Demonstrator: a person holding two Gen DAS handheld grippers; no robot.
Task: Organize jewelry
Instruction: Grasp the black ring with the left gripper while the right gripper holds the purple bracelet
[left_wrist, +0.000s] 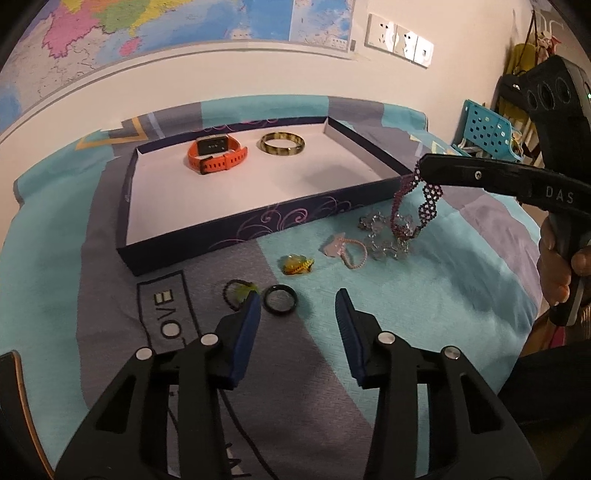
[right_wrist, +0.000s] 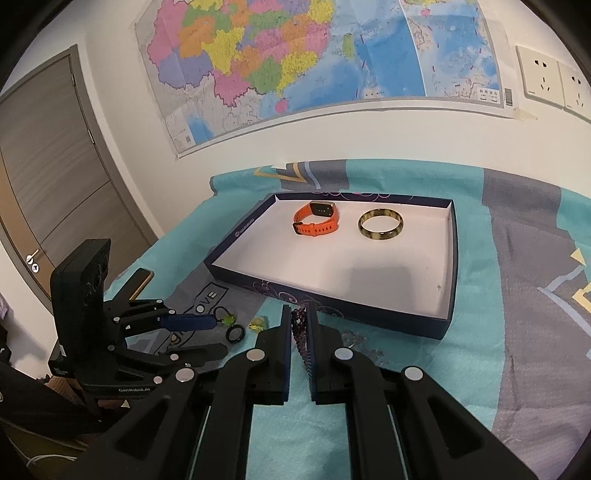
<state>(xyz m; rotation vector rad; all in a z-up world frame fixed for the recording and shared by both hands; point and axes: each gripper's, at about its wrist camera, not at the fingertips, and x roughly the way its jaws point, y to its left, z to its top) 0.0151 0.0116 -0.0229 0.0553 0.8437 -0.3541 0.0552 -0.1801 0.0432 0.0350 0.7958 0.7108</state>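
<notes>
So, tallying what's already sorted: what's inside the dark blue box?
Inside the box lie an orange watch and a mottled bangle, apart, on its white floor. Its near wall hides a floor strip.

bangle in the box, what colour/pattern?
The bangle is mottled yellow-cream with dark brown patches, tortoiseshell-like. Shows best in the right wrist view.

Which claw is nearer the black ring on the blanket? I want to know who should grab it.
Left. The left claw hovers open right over the black ring, which lies by its left fingertip. The right claw is off to the side, shut on the purple beaded bracelet.
</notes>
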